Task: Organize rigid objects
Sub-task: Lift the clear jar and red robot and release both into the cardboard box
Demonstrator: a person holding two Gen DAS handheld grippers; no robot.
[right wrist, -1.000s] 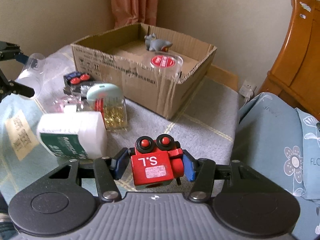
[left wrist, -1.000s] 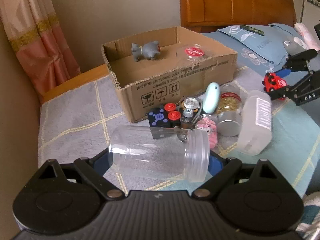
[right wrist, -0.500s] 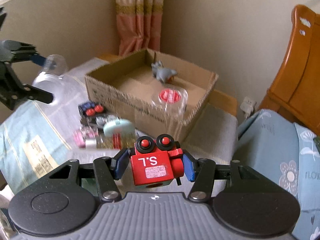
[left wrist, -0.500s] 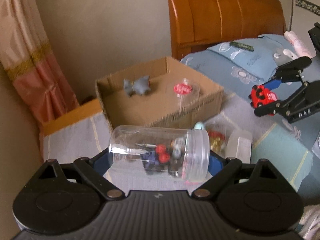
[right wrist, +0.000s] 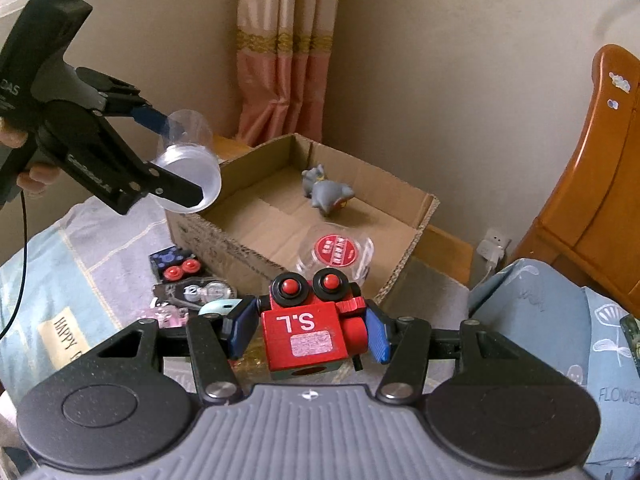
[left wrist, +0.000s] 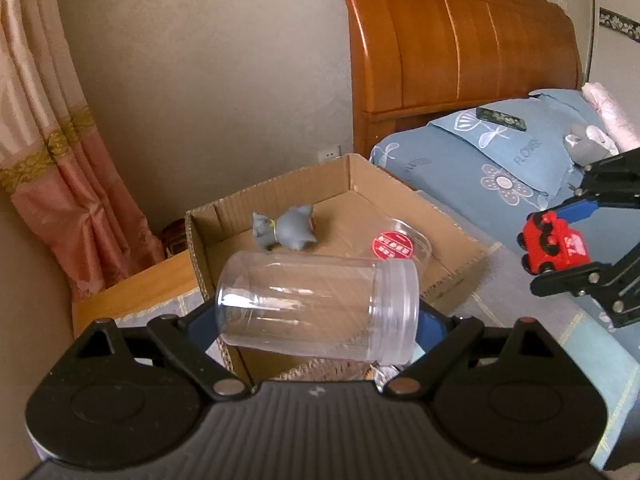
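My left gripper (left wrist: 318,320) is shut on a clear plastic jar (left wrist: 316,304), held sideways in the air over the near edge of the open cardboard box (left wrist: 452,268). The jar also shows in the right wrist view (right wrist: 188,168). My right gripper (right wrist: 308,328) is shut on a red toy robot marked "S.L" (right wrist: 308,328), held above the box's near right side; it shows in the left wrist view (left wrist: 554,246). Inside the box (right wrist: 404,236) lie a grey toy animal (left wrist: 286,228) and a clear container with a red label (left wrist: 394,246).
Small items lie on the cloth in front of the box: a black block with red buttons (right wrist: 174,266), a clear tape case (right wrist: 200,292), a pink item (right wrist: 166,316). A wooden headboard (left wrist: 460,52), blue pillow (left wrist: 500,160) and curtain (left wrist: 52,152) surround the area.
Both grippers have risen and moved toward the box with their loads. The jar now hangs over the box's near edge; the clutter on the cloth has dropped below the left view.
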